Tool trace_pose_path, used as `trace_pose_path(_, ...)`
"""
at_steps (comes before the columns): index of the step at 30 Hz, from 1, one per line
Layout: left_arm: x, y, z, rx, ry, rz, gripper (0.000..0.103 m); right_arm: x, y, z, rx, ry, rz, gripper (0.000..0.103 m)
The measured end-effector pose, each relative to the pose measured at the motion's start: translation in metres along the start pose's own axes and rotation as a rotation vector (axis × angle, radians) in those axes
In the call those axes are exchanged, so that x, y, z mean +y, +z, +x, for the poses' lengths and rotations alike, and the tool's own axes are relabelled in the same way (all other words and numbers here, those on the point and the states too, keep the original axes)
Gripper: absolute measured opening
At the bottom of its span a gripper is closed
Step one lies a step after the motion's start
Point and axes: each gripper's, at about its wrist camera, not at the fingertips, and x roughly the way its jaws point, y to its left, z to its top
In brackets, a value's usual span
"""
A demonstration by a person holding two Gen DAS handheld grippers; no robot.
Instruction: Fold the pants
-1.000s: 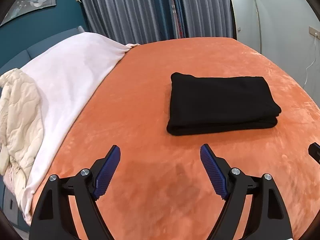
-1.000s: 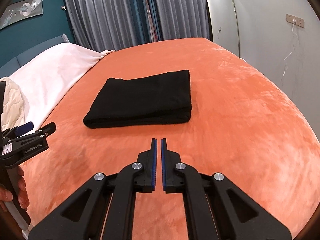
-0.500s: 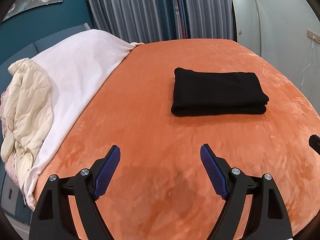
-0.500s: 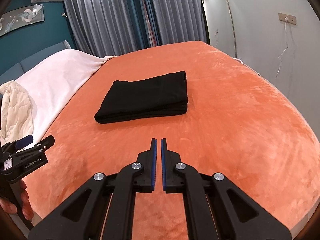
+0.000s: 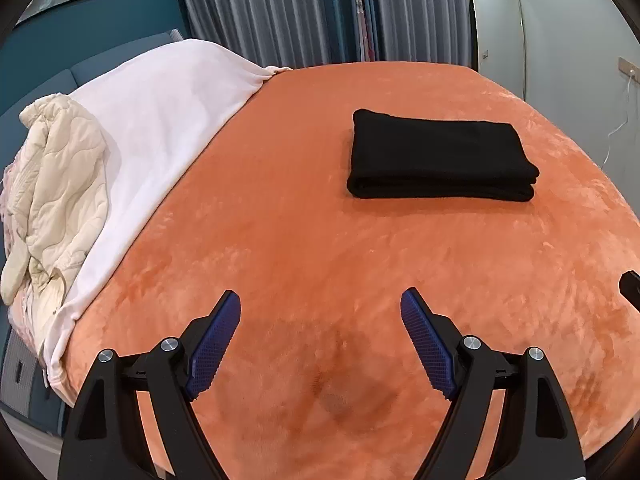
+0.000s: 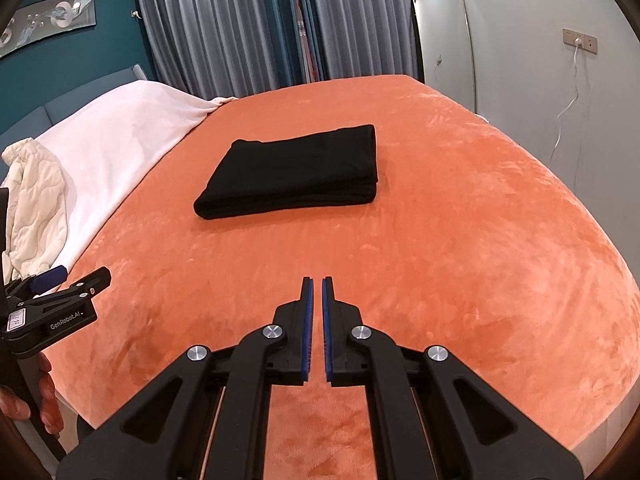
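Well, the black pants (image 5: 440,156) lay as a tidy, layered rectangle out in the middle of the orange blanket (image 5: 320,248), edges stacked evenly with the doubled fold facing the cameras, and by the look of it the folding was done. Nothing touched the bundle; both tools hung well apart from it, near the closer edge of the bed. The left gripper (image 5: 320,312) stood with its blue pads spread wide and nothing between them, a hands-off posture that suited a garment needing no more handling. The right gripper (image 6: 317,300) had its pads drawn nearly together with only a thin gap, and it gripped nothing either. From the right wrist view the left tool showed at the left border, a bit of the person's hand (image 6: 44,396) wrapped round its handle. Further out, a white sheet (image 5: 168,96) covered the far left side of the bed, a cream quilted jacket (image 5: 56,184) lay crumpled on it, and grey curtains (image 6: 240,28) closed the back.
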Motion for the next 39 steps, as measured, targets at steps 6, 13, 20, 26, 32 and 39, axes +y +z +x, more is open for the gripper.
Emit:
trace_pose_path(6,-0.005,0.001,0.006,0.001,0.008,0.011,0.080,-0.001,0.000,0.011,0.016,0.005,0.007,0.003)
trace_pose_path(13,-0.009,0.004,0.010,-0.003,0.003,0.023,0.080,0.000,-0.002,0.021,0.033,0.005,0.009,0.003)
trace_pose_path(20,-0.012,0.005,0.018,0.006,0.012,0.024,0.080,-0.003,-0.003,0.033,0.050,0.005,0.012,0.003)
trace_pose_path(26,-0.014,0.007,0.024,0.015,0.007,0.028,0.080,-0.005,-0.003,0.039,0.058,0.005,0.014,0.004)
trace_pose_path(32,-0.015,0.008,0.024,-0.001,0.005,0.026,0.086,-0.007,-0.003,0.041,0.061,0.002,0.015,0.004)
trace_pose_path(39,-0.018,0.013,0.026,0.002,-0.041,0.029,0.086,-0.007,-0.003,0.042,0.062,0.003,0.013,0.004)
